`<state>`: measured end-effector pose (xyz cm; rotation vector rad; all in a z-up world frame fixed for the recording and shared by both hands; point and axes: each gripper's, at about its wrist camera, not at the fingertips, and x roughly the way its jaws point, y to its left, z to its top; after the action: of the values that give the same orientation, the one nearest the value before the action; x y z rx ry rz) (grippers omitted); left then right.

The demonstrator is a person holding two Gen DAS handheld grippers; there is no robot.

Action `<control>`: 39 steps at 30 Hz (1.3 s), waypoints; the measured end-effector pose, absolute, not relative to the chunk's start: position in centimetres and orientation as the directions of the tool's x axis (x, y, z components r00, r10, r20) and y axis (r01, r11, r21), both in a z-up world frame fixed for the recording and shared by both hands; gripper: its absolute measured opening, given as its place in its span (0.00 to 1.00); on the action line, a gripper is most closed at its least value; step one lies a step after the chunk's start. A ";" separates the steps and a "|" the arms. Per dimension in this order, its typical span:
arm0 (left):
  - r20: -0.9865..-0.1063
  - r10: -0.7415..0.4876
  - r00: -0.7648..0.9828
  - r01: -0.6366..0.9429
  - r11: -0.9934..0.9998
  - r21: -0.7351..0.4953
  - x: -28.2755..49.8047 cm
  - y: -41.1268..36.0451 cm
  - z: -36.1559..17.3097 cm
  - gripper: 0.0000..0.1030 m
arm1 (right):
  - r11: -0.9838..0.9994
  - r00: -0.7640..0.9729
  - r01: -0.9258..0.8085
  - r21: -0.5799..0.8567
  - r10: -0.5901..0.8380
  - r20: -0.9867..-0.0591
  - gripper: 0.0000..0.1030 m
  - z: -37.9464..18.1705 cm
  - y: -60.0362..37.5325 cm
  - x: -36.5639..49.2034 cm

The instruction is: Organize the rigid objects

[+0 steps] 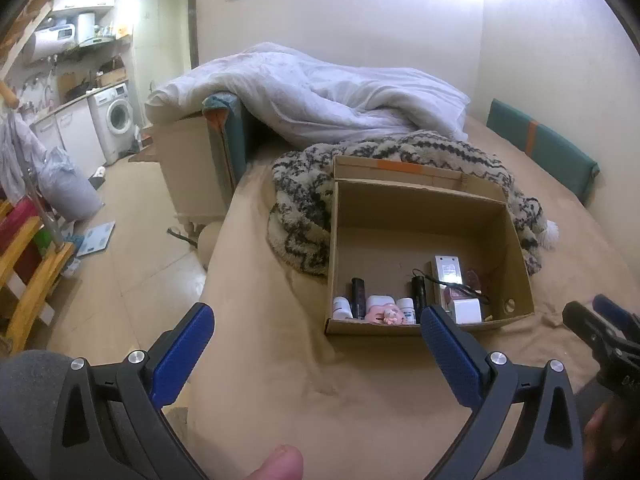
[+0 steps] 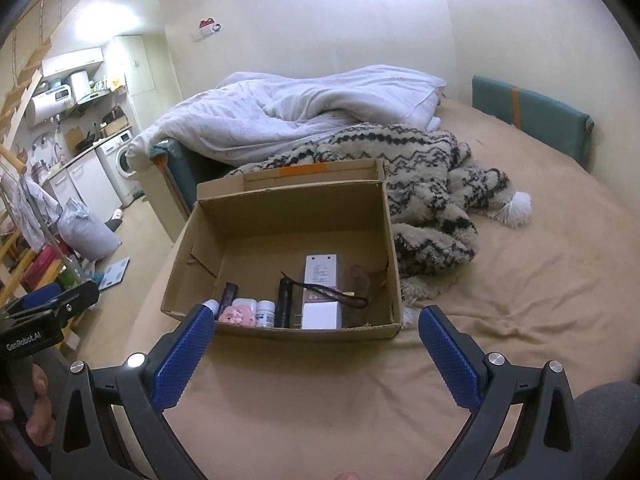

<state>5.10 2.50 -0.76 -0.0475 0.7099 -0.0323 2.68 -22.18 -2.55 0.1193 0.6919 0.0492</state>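
Tan bedding (image 2: 500, 280) covers a wide bed, with a white duvet (image 2: 300, 108) and a black-and-cream zigzag blanket (image 2: 424, 184) heaped at the far side. An open brown cardboard box (image 2: 292, 216) is set near the middle; small bottles, a black torch (image 2: 285, 300) and white boxes are lined along its near wall. Both blue-padded grippers, left (image 1: 316, 344) and right (image 2: 316, 344), are held wide apart and empty, just short of the box.
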 end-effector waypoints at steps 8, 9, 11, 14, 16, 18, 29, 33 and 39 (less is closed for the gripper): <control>-0.662 -0.042 0.748 0.003 0.998 -0.060 5.2 2.5 -1.0 1.00 | 0.992 0.768 -0.005 0.125 0.084 -0.635 1.00 -2.7 -22.1 2.7; -0.661 -0.042 0.749 0.005 0.998 -0.058 5.2 2.4 -1.0 1.00 | 0.992 0.768 -0.005 0.126 0.084 -0.635 1.00 -2.7 -22.1 2.7; -0.662 -0.044 0.748 0.009 0.998 -0.056 5.2 2.4 -1.1 1.00 | 0.992 0.768 -0.004 0.126 0.084 -0.635 1.00 -2.7 -22.1 2.7; -0.663 -0.045 0.747 0.014 0.998 -0.053 5.2 2.4 -1.1 1.00 | 0.992 0.768 -0.004 0.128 0.085 -0.635 1.00 -2.7 -22.1 2.7; -0.663 -0.046 0.747 0.014 0.998 -0.054 5.2 2.3 -1.1 1.00 | 0.992 0.768 -0.004 0.127 0.084 -0.635 1.00 -2.7 -22.1 2.7; -0.663 -0.042 0.747 0.011 0.999 -0.052 5.2 2.3 -1.1 1.00 | 0.992 0.767 -0.003 0.128 0.084 -0.636 1.00 -2.7 -22.1 2.7; -0.662 -0.049 0.748 0.023 0.999 -0.047 5.1 2.2 -1.1 1.00 | 0.992 0.767 -0.004 0.129 0.086 -0.636 1.00 -2.7 -22.2 2.7; -0.661 -0.053 0.748 0.032 0.999 -0.043 5.1 2.2 -1.1 1.00 | 0.991 0.767 -0.002 0.130 0.085 -0.636 1.00 -2.8 -22.2 2.7; -0.662 -0.053 0.747 0.035 0.999 -0.040 5.0 2.1 -1.1 1.00 | 0.992 0.766 -0.004 0.130 0.087 -0.637 1.00 -2.8 -22.3 2.7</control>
<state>5.03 2.12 -1.09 -0.0262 0.7252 -0.0477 2.74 -22.26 -2.80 0.1234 0.6969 0.0497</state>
